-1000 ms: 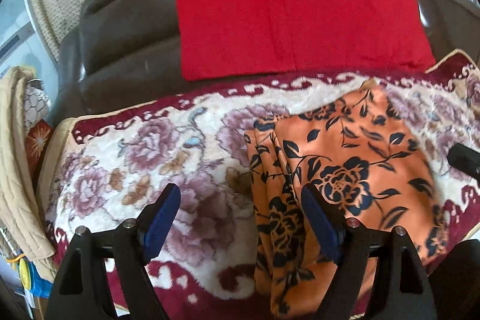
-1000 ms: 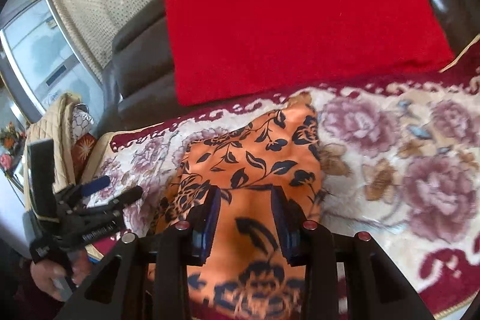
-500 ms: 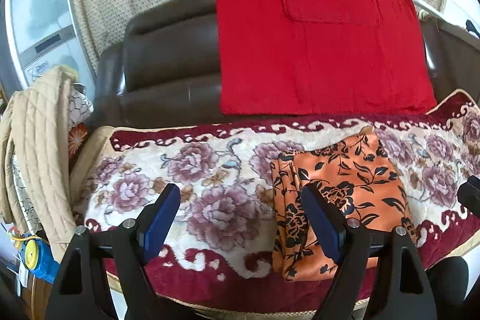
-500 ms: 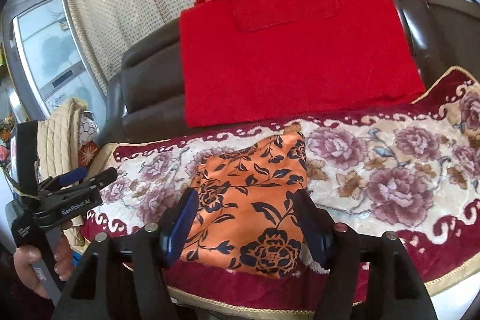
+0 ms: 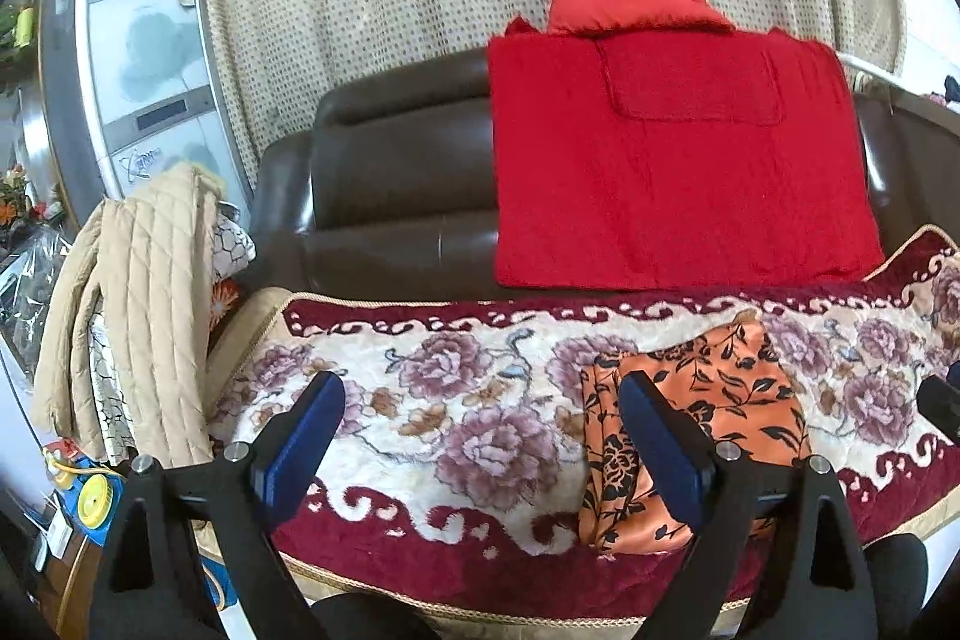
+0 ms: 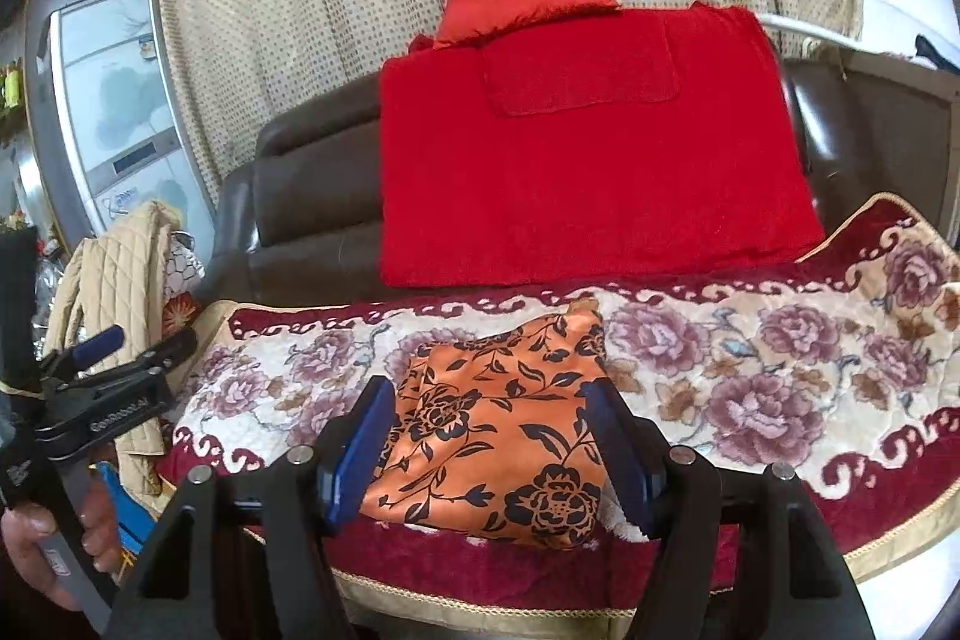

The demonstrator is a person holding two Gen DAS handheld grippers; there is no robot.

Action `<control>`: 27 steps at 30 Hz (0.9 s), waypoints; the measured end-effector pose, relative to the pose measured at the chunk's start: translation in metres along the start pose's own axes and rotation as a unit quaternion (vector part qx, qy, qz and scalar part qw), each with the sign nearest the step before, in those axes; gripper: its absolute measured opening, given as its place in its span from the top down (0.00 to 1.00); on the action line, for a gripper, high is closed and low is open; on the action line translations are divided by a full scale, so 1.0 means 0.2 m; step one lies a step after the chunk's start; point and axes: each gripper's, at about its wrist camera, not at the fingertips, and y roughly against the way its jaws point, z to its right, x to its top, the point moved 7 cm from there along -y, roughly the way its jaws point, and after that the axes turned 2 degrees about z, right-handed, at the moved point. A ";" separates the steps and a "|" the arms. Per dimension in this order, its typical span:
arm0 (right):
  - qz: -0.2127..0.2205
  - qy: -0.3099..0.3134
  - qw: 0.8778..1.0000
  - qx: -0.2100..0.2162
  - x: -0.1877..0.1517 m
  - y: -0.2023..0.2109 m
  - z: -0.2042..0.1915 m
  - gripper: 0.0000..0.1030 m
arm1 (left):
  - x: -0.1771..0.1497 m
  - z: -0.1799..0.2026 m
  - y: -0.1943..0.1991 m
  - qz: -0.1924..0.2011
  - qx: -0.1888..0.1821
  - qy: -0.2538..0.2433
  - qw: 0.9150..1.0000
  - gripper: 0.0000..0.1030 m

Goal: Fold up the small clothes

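1. The orange floral garment (image 6: 498,424) lay already folded into a compact rectangle on the flowered sofa cover (image 6: 780,370), near its front edge. In the right wrist view it sat at about 6 o'clock, low and centred; in the left wrist view it sat at about 4 o'clock.

2. The right gripper (image 6: 492,451) hung above the garment with both blue pads clear of the cloth. Its jaws had just been opening, stood moderately wide, and gripped nothing; the garment showed between them only because it lay on the cover below.

3. The left gripper (image 5: 480,439) hovered over bare cover, to the 9 o'clock side of the garment. Its jaws had just widened further, stood almost fully spread, and held nothing.

4. The step in hand looked like letting go and backing away from a finished fold. To do it well, both tools should lift straight off with jaws wide, so no pad drags a layer open.

5. The garment's left edge, at 9 o'clock on the bundle, seemed bunched into loose pleats, though fisheye distortion made this hard to judge. A light press there would square the stack.

6. At 12 o'clock, a red blanket (image 6: 588,148) draped the dark sofa back (image 5: 384,196), well apart from the work.
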 end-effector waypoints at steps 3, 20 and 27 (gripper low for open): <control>0.004 0.006 1.000 -0.011 0.00 0.04 -0.02 0.32 | 0.02 -0.03 0.06 0.008 0.003 0.006 1.000 0.10; 0.018 0.006 0.999 -0.032 0.02 0.14 -0.06 0.32 | 0.05 -0.08 0.29 0.050 -0.013 0.008 0.999 0.10; 0.034 0.024 0.998 -0.043 0.04 0.20 -0.09 0.32 | 0.06 -0.08 0.37 0.062 -0.016 0.008 0.998 0.10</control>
